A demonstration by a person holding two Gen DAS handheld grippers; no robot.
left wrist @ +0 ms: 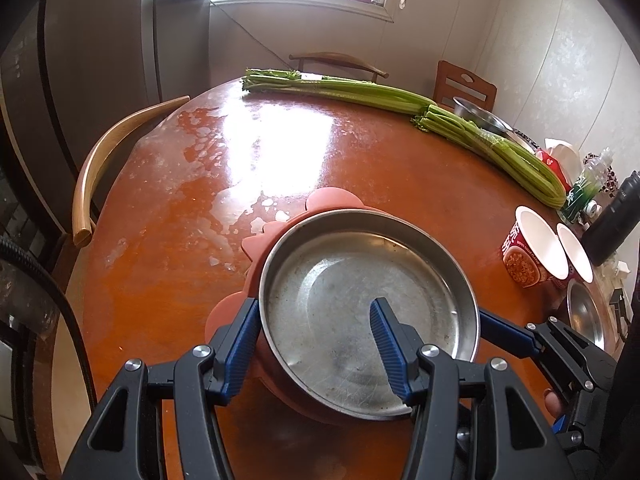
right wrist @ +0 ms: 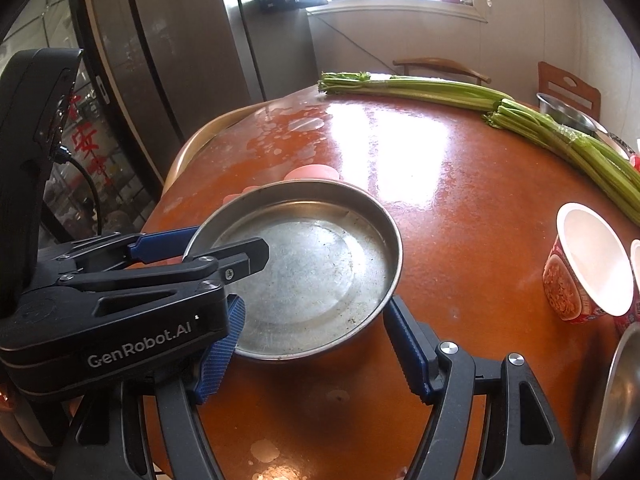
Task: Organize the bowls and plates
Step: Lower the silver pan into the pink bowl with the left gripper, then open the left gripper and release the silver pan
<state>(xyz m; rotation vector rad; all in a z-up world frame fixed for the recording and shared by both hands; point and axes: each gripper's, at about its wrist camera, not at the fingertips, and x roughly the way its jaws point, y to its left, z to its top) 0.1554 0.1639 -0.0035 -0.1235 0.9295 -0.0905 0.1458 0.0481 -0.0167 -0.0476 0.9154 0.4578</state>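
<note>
While the steel plate (left wrist: 360, 312) sits on a pink scalloped silicone mat (left wrist: 256, 248) near the front edge of the round red-brown table (left wrist: 180, 208), both tools stand at its rim. The left tool (left wrist: 316, 344) is spread wide: one blue finger lies outside the plate's left wall, against the mat, and the other reaches over the plate's floor, so the rim runs between them without being pinched. In the right wrist view, the right tool (right wrist: 316, 344) is also spread apart, its fingers flanking the plate's near edge, with the left tool's black body crossing in front. Long celery stalks (left wrist: 400, 96) lie across the far side of the table. Two instant-noodle cups (left wrist: 536, 248) stand tilted to the right of the plate, and another steel plate (left wrist: 584, 312) lies just beyond them at the table's right edge. A steel bowl (left wrist: 480, 116) sits behind the celery.
</note>
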